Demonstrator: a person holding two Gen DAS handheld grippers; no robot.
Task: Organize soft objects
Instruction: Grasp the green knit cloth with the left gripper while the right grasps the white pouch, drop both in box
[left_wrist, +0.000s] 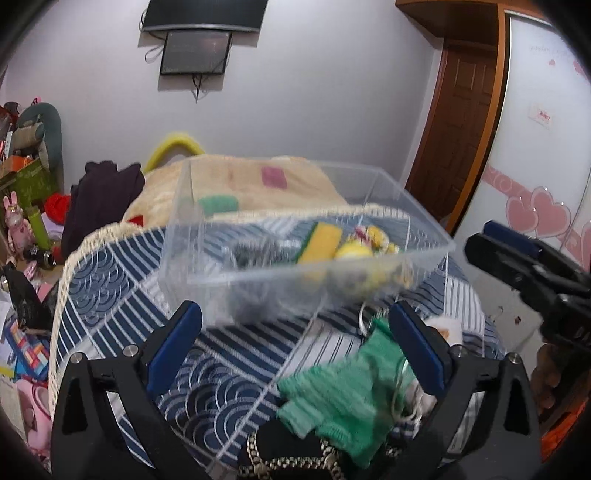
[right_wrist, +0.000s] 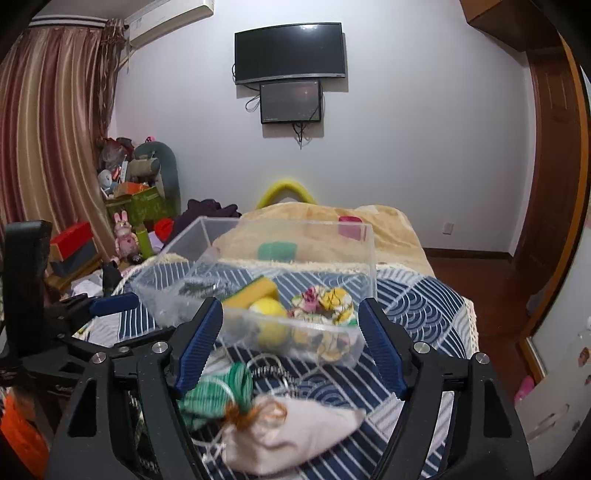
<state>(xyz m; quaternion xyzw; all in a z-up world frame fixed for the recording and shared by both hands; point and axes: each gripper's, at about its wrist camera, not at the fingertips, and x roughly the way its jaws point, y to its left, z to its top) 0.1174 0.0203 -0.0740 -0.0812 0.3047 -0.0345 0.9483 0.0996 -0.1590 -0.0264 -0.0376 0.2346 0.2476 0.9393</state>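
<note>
A clear plastic box (left_wrist: 258, 266) stands on the blue patterned bed cover; it also shows in the right wrist view (right_wrist: 177, 295). It holds a yellow sponge (right_wrist: 251, 291), a yellow ball (right_wrist: 267, 307), a floral cloth piece (right_wrist: 328, 299) and a dark scrubber (left_wrist: 251, 251). A green knitted piece (left_wrist: 343, 391) and a black braided item (left_wrist: 288, 454) lie in front of my left gripper (left_wrist: 295, 343), which is open and empty. A white drawstring pouch (right_wrist: 295, 432) and green cloth (right_wrist: 218, 391) lie below my open, empty right gripper (right_wrist: 291, 336).
A beige blanket (right_wrist: 325, 240) with coloured patches covers the far end of the bed. Clutter, boxes and toys (right_wrist: 125, 229) stand at the left by the curtain. A wooden door (left_wrist: 465, 122) and a wardrobe (left_wrist: 546, 147) are at the right.
</note>
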